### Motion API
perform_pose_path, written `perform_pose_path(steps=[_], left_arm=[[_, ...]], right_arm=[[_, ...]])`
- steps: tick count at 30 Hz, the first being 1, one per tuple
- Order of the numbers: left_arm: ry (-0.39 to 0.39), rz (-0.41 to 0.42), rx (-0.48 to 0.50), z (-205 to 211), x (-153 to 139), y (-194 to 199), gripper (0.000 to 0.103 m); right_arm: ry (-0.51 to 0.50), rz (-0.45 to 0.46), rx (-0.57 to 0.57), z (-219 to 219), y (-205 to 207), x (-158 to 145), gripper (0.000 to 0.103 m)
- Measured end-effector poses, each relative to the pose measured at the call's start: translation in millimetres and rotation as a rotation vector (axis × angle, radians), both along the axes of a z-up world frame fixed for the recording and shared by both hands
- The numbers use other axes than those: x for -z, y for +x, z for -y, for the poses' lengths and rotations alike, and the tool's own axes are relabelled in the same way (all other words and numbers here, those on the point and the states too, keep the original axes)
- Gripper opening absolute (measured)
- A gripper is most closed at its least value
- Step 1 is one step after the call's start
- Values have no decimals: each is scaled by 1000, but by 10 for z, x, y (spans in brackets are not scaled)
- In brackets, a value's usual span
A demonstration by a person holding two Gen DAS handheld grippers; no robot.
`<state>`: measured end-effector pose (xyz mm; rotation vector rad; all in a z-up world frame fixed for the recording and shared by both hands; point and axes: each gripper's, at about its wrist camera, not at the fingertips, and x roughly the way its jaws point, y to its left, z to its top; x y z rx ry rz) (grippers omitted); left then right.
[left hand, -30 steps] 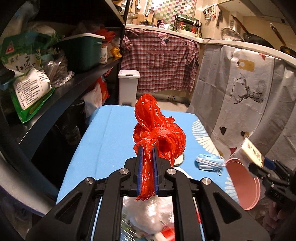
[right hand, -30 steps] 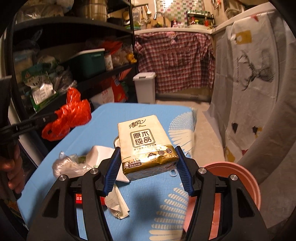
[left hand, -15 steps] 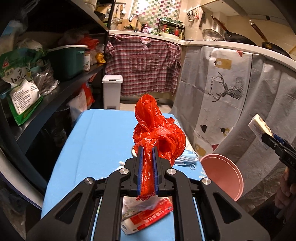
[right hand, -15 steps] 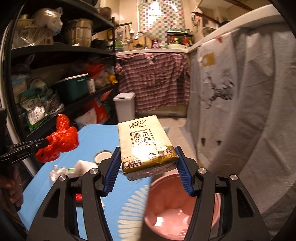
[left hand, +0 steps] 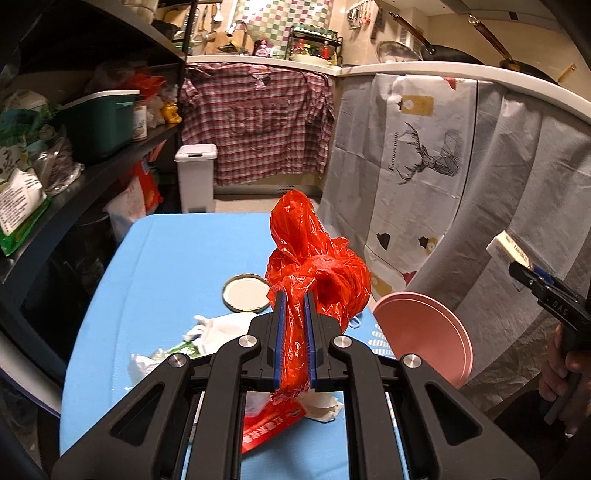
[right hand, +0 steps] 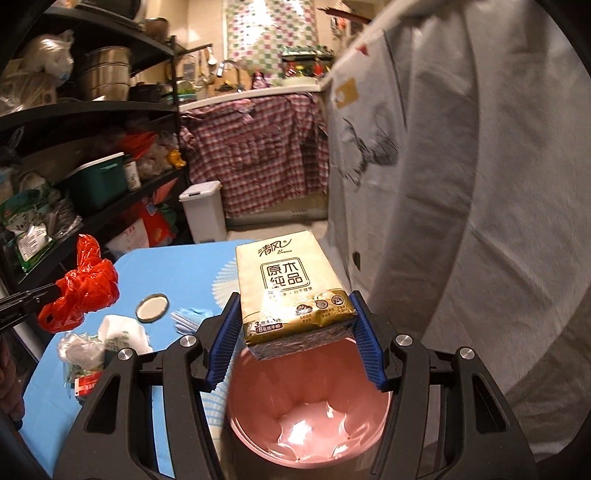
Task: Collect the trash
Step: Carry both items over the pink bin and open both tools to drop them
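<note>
Gold tissue pack (right hand: 295, 286) is hanging in the right gripper (right hand: 293, 339), jaws clamping its sides, directly over the pink bin (right hand: 310, 417) off the bench's (left hand: 166, 266) right edge, ready for dropping. The left gripper (left hand: 294, 339) is pinching the red bag (left hand: 314, 266) above the bench, jaws narrow.

Ahead of me, a red-and-white checked cloth (left hand: 258, 125) hangs from the counter's edge, a small white pedal bin (left hand: 195, 177) standing on the floor before it. To its right I see grey sheeting printed with a line-drawn deer (left hand: 430, 155) draped over the curved counter. Dark shelving (left hand: 122, 158) on the left carries a green lidded box (left hand: 99, 122), food packets (left hand: 18, 199) and, higher up, a steel pot (right hand: 105, 72). Pans (left hand: 439, 50) hang on the far wall beside checked tiles (left hand: 280, 18).
</note>
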<state>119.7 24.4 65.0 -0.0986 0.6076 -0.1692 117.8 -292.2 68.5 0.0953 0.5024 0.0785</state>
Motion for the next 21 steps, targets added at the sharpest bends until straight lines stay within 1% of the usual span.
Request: perform_pose_path(steps=[12, 21], left_arm=[[17, -18, 64, 412, 93, 145, 9], [37, -40, 128, 790, 219, 237, 9]], right_arm=[[-1, -10, 46, 164, 28, 87, 58], [-9, -40, 85, 261, 82, 160, 58]])
